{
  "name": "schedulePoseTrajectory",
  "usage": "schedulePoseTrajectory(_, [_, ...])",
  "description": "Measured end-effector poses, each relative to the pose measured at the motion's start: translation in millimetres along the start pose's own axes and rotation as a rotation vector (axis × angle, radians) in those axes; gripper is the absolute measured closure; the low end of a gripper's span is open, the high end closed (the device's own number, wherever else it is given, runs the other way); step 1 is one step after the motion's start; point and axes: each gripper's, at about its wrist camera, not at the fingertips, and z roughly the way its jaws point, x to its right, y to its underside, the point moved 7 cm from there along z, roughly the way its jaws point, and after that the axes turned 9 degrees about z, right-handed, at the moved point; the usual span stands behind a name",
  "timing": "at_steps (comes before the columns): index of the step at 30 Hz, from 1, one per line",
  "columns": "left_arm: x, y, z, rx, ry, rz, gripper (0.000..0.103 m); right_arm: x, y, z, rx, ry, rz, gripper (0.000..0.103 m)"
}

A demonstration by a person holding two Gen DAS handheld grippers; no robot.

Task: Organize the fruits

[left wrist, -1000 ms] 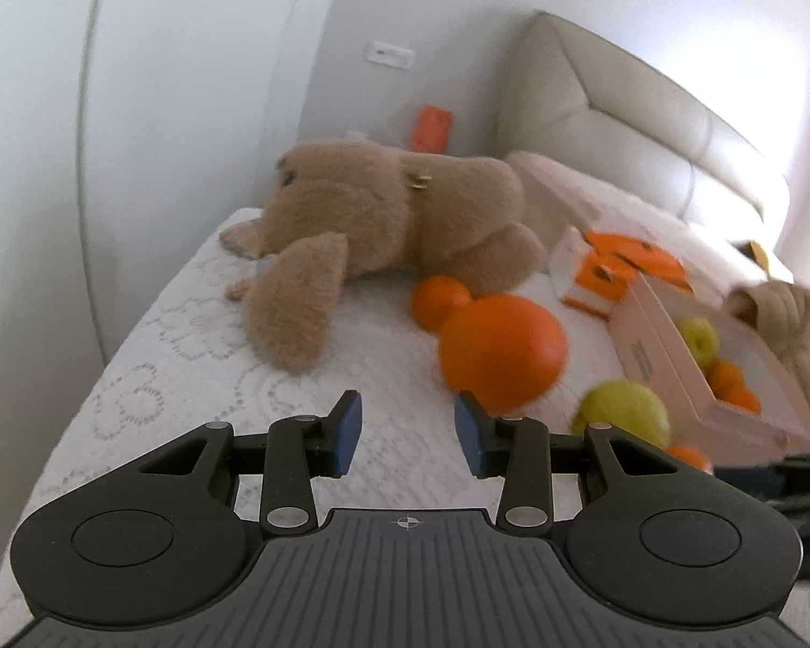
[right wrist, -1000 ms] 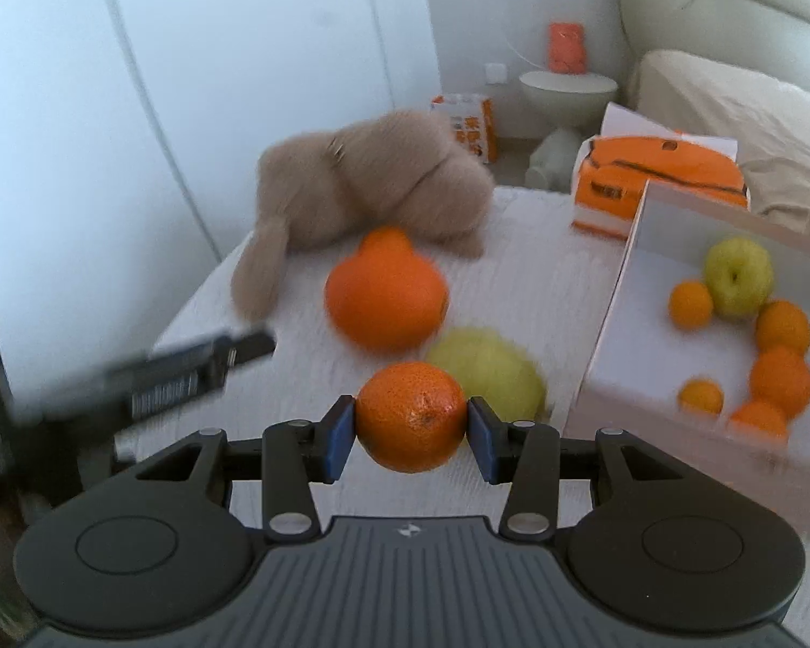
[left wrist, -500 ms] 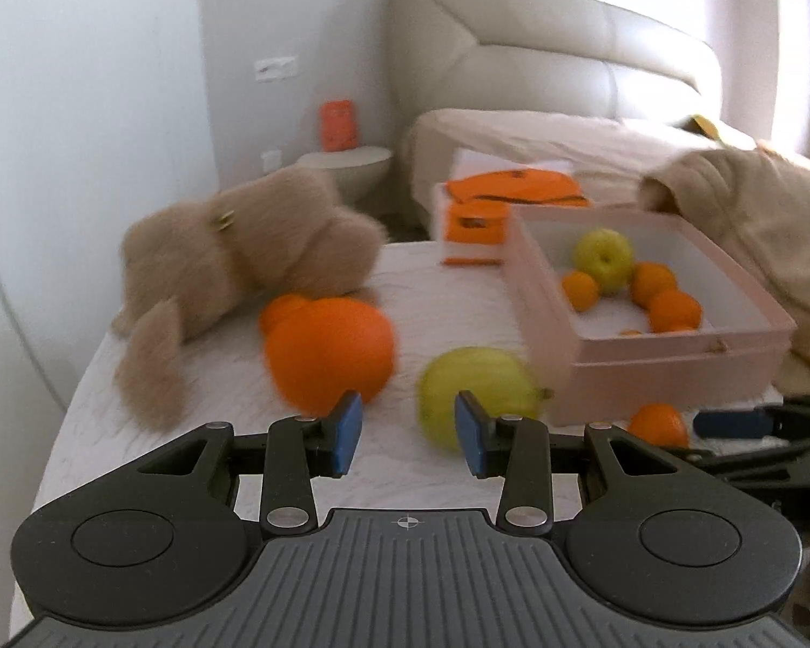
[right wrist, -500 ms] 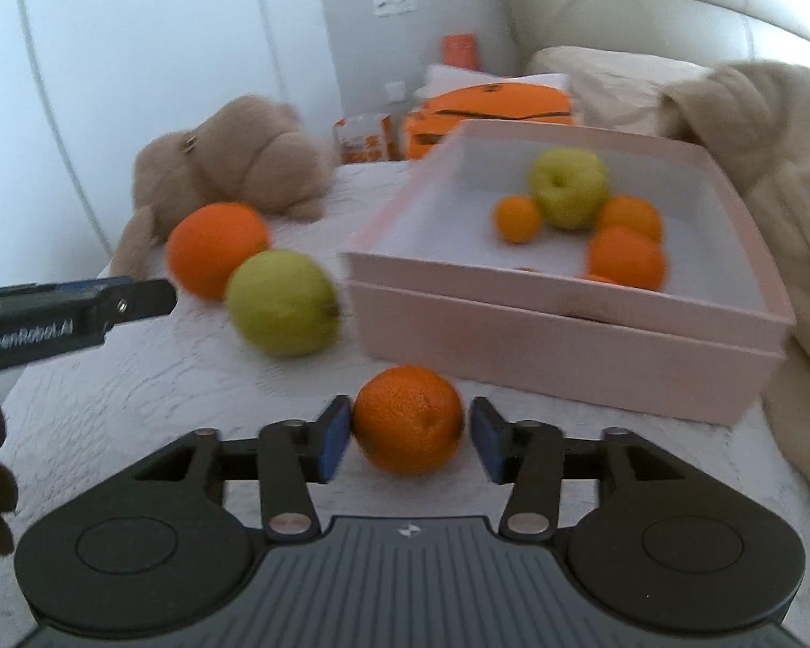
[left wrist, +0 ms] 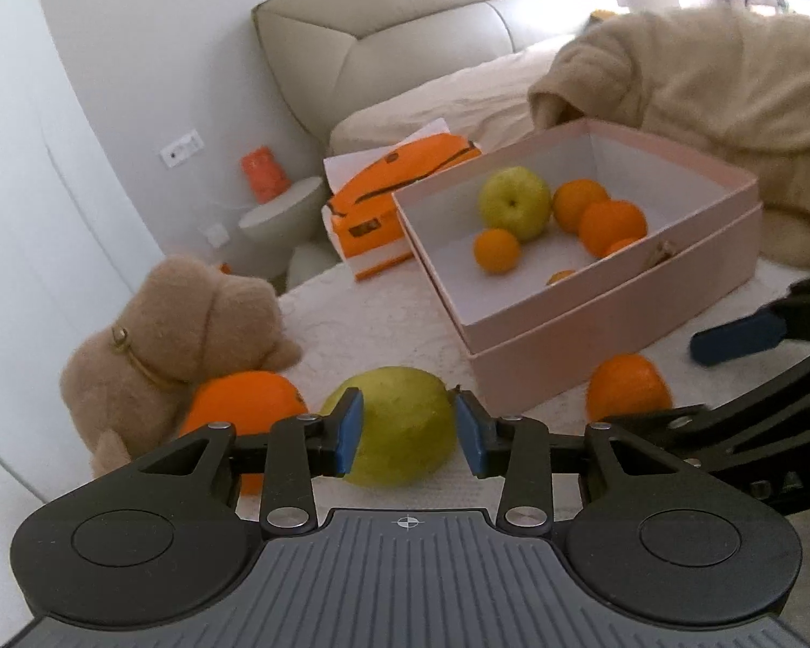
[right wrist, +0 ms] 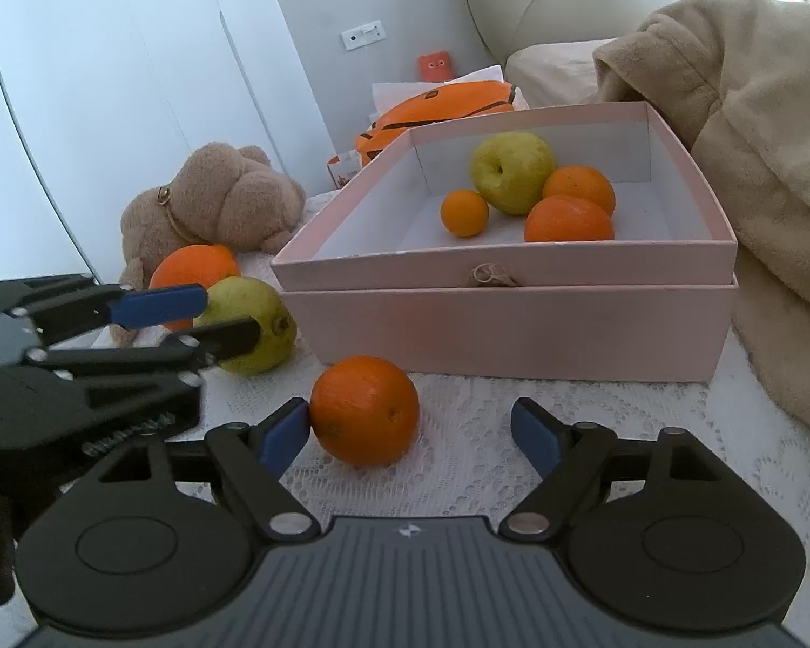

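Observation:
A small orange (right wrist: 364, 410) lies on the white lace bedcover in front of the pink box (right wrist: 513, 324). My right gripper (right wrist: 410, 434) is around it with jaws opening: the left pad touches the orange, the right pad stands well away. A green pear-like fruit (left wrist: 399, 426) lies just ahead of my left gripper (left wrist: 407, 434), wider than the gap between its fingertips. That gripper is open, holding nothing. A big orange (left wrist: 243, 399) rests against the plush toy. The box holds a green apple (right wrist: 513, 170) and several oranges.
A tan plush dog (left wrist: 189, 324) lies at the left of the bed. A beige fleece blanket (right wrist: 756, 162) is heaped to the right of the box. An orange package (left wrist: 399, 173) sits behind the box. A white wardrobe stands at the left.
My right gripper came down in front of the box, let go of the small orange and spread its jaws. My left gripper swung from the big orange to the green fruit.

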Motion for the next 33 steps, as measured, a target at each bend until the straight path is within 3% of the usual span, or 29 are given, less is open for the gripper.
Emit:
schedulePoseTrajectory(9, [-10, 8, 0, -0.019, -0.010, -0.017, 0.058, -1, 0, 0, 0.003, 0.005, -0.005, 0.020])
schedulePoseTrajectory(14, [-22, 18, -7, -0.015, 0.005, -0.102, 0.058, -1, 0, 1, 0.003, 0.009, -0.013, 0.020])
schedulePoseTrajectory(19, [-45, 34, -21, -0.016, -0.064, -0.192, 0.058, -2, 1, 2, 0.003, 0.014, -0.021, 0.019])
schedulePoseTrajectory(26, [-69, 71, -28, -0.097, -0.142, -0.249, 0.060, -4, 2, 2, 0.004, 0.021, -0.032, 0.019])
schedulePoseTrajectory(29, [-78, 83, -31, -0.107, -0.122, -0.322, 0.060, -4, 2, 3, 0.005, 0.025, -0.036, 0.018])
schedulePoseTrajectory(33, [-83, 82, -41, -0.059, -0.051, -0.436, 0.062, -5, 2, 3, 0.005, 0.027, -0.039, 0.018])
